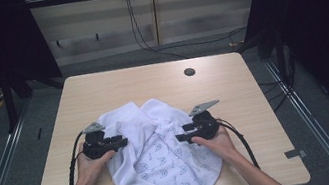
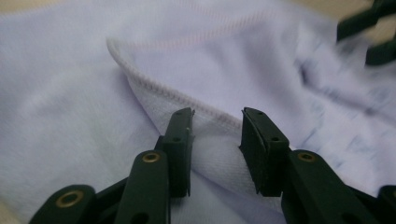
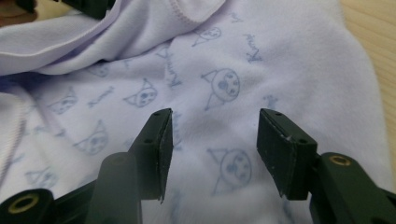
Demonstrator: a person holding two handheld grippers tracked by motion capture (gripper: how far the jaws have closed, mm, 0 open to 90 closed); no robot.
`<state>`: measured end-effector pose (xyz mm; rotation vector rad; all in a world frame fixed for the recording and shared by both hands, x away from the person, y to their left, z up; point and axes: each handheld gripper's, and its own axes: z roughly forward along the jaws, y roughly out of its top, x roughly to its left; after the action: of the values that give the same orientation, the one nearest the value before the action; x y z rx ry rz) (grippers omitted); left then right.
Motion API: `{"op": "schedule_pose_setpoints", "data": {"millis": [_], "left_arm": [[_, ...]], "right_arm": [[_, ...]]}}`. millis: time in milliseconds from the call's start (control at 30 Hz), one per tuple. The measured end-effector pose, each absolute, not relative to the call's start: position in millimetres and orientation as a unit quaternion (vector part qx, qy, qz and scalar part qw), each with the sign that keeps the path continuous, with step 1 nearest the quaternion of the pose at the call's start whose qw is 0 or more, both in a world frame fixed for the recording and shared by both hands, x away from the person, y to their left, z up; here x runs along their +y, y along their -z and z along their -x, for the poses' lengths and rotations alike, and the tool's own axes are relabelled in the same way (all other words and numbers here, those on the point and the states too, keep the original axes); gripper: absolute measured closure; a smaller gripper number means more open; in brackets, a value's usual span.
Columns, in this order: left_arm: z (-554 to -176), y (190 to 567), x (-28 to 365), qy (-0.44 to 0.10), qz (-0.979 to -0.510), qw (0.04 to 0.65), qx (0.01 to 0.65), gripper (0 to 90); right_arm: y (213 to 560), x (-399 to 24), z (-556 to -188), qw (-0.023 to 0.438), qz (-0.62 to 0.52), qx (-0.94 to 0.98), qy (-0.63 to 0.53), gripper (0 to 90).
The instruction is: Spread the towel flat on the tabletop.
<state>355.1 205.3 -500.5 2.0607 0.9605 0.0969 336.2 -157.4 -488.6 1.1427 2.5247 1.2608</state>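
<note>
While right tool point(image 3: 212, 128) faces cat prints, left tool point(image 2: 215, 128) straddles hem point(image 2: 163, 91)

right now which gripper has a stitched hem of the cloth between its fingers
The left gripper: a folded, stitched hem of the white garment sits between its open fingers. The right gripper hovers open over flat printed fabric instead.

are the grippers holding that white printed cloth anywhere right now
No. The left gripper stands open astride a stitched hem fold of the white printed cloth; the right gripper is open above it.
</note>
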Motion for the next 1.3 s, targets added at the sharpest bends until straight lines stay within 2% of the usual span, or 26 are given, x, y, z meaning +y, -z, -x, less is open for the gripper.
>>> {"op": "schedule_pose_setpoints", "data": {"millis": [67,100,167,200,267,333,400,567,767,833,967,1000,1067,1133,1167,1300], "left_arm": [[-352,502,205,-0.053,-0.828,0.417,0.372,64.4],[-352,501,205,-0.055,-0.833,0.409,0.368,73.1],[-351,500,206,-0.053,-0.837,0.404,0.365,80.9],[-350,499,206,-0.054,-0.838,0.402,0.365,83.3],[-348,498,206,-0.058,-0.841,0.396,0.364,84.9],[-345,496,207,-0.064,-0.845,0.387,0.362,85.5],[-340,495,212,-0.066,-0.841,0.391,0.369,86.1],[-332,492,224,-0.065,-0.83,0.405,0.377,87.1],[-326,491,243,-0.07,-0.821,0.406,0.396,87.2],[-324,491,249,-0.067,-0.821,0.405,0.396,87.2],[-316,491,251,-0.053,-0.82,0.411,0.394,87.2],[-314,491,249,-0.049,-0.821,0.412,0.391,87.1],[-308,491,244,-0.039,-0.83,0.409,0.378,87.1],[-303,491,241,-0.029,-0.833,0.41,0.371,87.1],[-297,490,239,-0.022,-0.835,0.412,0.365,87.1],[-285,485,236,-0.006,-0.831,0.431,0.352,87.2]], "right_arm": [[494,-150,-341,0.056,-0.378,0.831,-0.405,43.9],[498,-146,-344,0.053,-0.38,0.831,-0.403,43.8],[502,-141,-344,0.07,-0.379,0.835,-0.392,48.0],[502,-137,-343,0.094,-0.373,0.841,-0.381,53.3],[500,-136,-340,0.117,-0.375,0.843,-0.368,70.0],[499,-141,-341,0.114,-0.387,0.839,-0.365,82.9],[498,-151,-344,0.108,-0.395,0.835,-0.368,87.1],[490,-181,-354,0.113,-0.433,0.807,-0.385,89.0],[475,-234,-365,0.161,-0.487,0.77,-0.379,89.1],[473,-257,-366,0.195,-0.515,0.753,-0.36,89.1],[473,-287,-365,0.21,-0.555,0.719,-0.362,88.5],[474,-293,-365,0.206,-0.56,0.713,-0.367,84.4],[474,-296,-361,0.18,-0.555,0.708,-0.397,64.9],[471,-289,-353,0.181,-0.538,0.717,-0.405,57.9],[468,-285,-349,0.18,-0.533,0.719,-0.408,54.8],[456,-256,-325,0.139,-0.475,0.742,-0.452,54.1]]}}
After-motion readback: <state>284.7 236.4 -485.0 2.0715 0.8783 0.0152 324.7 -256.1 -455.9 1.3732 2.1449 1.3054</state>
